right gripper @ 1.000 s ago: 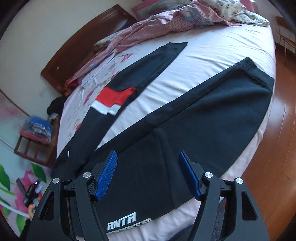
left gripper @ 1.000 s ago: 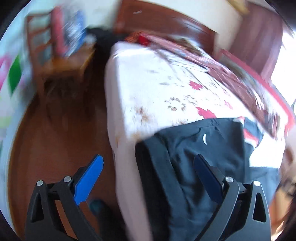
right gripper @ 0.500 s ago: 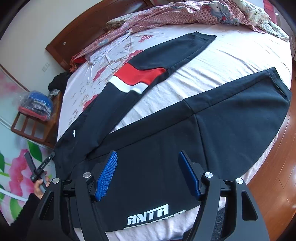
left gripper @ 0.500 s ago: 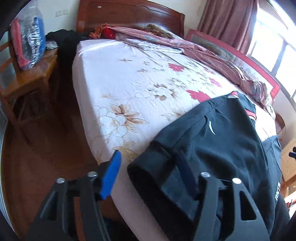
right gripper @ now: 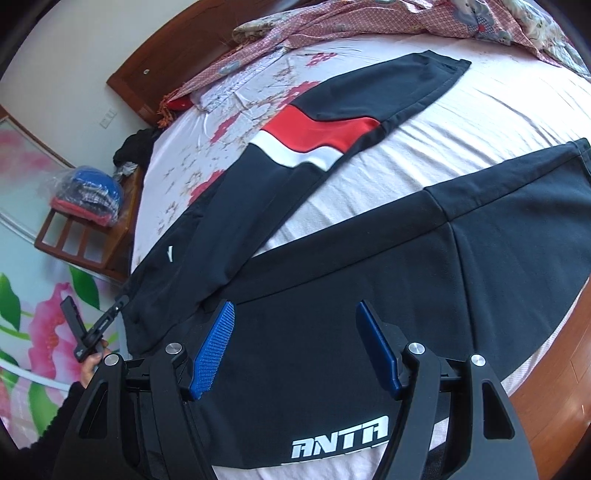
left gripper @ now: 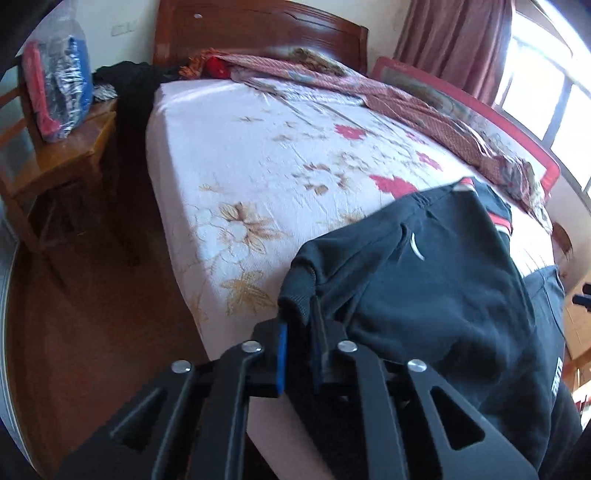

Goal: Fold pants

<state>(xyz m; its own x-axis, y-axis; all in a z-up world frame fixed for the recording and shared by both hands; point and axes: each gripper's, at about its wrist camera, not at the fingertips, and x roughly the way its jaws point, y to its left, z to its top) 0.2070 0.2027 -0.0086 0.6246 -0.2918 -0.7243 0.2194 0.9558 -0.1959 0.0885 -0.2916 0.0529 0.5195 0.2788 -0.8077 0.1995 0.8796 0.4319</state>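
Black track pants [right gripper: 332, 295] with a red and white band and white ANTA lettering lie spread on the bed, legs apart in a V. In the left wrist view my left gripper [left gripper: 299, 325] is shut on the waistband corner of the pants [left gripper: 424, 280] at the bed's near edge. The left gripper also shows in the right wrist view [right gripper: 92, 332], at the far left by the waistband. My right gripper [right gripper: 295, 343] is open and empty, hovering above the other side of the waist near the lettering.
The bed [left gripper: 258, 155] has a pale floral sheet, a wooden headboard [left gripper: 258, 26] and a rumpled checked blanket [right gripper: 369, 26] at its far side. A wooden chair [left gripper: 55, 147] with a bagged bundle stands left of the bed. Wooden floor [left gripper: 92, 332] surrounds it.
My left gripper has closed onto the waistband corner; it was open beside it before. My right gripper has stayed open and shifted slightly over the waist.
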